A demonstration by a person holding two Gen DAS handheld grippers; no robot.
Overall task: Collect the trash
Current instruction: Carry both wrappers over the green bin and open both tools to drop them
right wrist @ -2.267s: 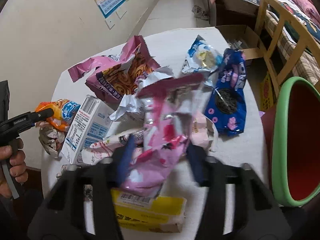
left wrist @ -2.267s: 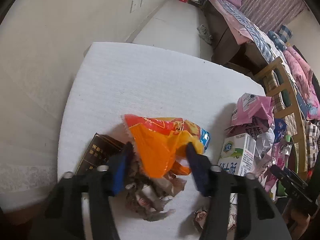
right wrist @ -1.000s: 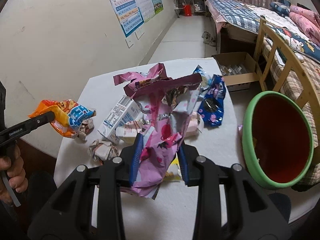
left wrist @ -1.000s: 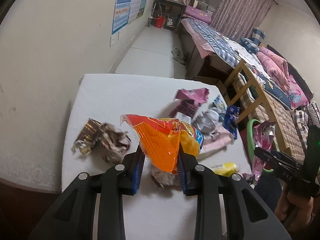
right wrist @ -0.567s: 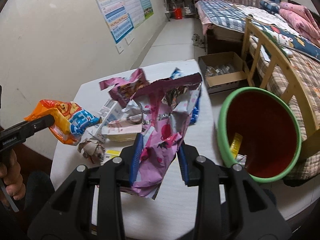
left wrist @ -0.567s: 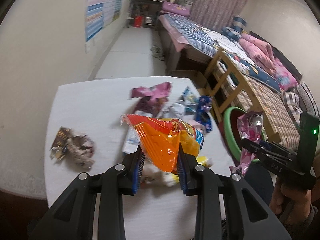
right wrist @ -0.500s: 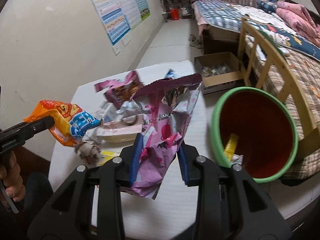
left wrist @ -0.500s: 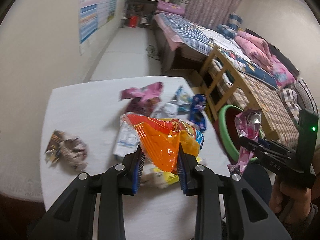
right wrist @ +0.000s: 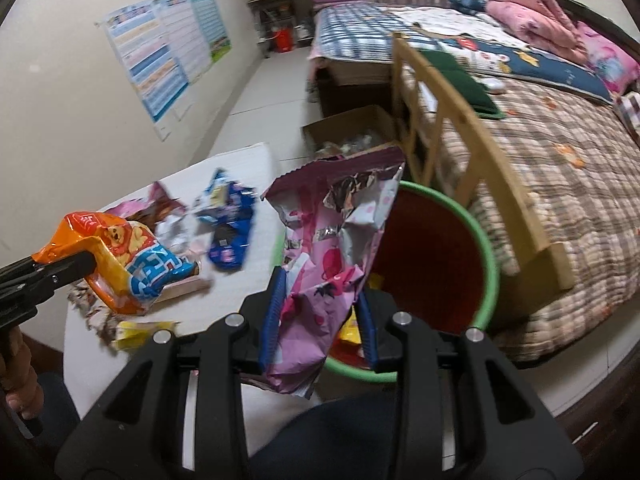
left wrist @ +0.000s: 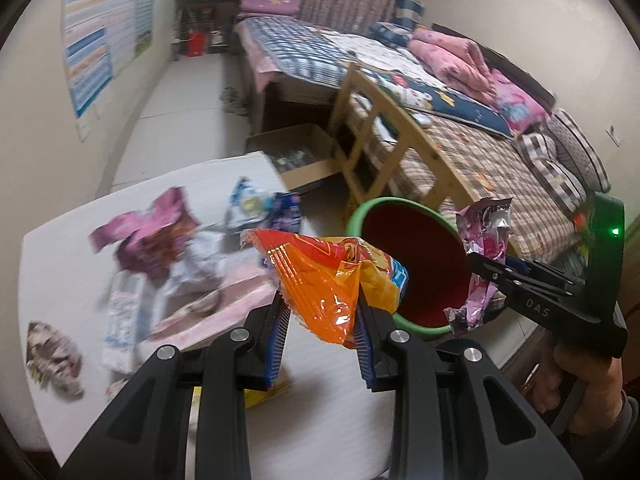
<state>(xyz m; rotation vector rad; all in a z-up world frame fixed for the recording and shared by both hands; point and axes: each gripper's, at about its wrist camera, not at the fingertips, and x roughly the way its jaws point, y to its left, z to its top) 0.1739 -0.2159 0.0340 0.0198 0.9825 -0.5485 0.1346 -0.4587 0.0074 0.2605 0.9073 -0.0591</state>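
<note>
My left gripper [left wrist: 322, 334] is shut on an orange snack bag [left wrist: 326, 276], held up over the right edge of the white table [left wrist: 60, 280]. Just beyond the bag stands a bin with a green rim [left wrist: 356, 216] and a red inside. In the right wrist view my right gripper [right wrist: 318, 322] is shut on a crumpled pink wrapper [right wrist: 332, 248], which hangs at the left rim of the same bin [right wrist: 486, 256]. That pink wrapper [left wrist: 482, 240] and the right gripper also show at the right of the left wrist view. A yellow scrap lies inside the bin.
Several wrappers stay on the table: a pink bag [left wrist: 152, 236], a blue one [right wrist: 232, 232], a white carton [left wrist: 120, 320], a crumpled wad [left wrist: 52, 352], a yellow packet [right wrist: 140, 328]. A wooden bed frame [right wrist: 460, 152] and a cardboard box [left wrist: 304, 156] stand behind the bin.
Both grippers have swung to the right with their wrappers, from over the table toward the green-rimmed bin. The bin now fills more of both views. Both grips are unchanged.
</note>
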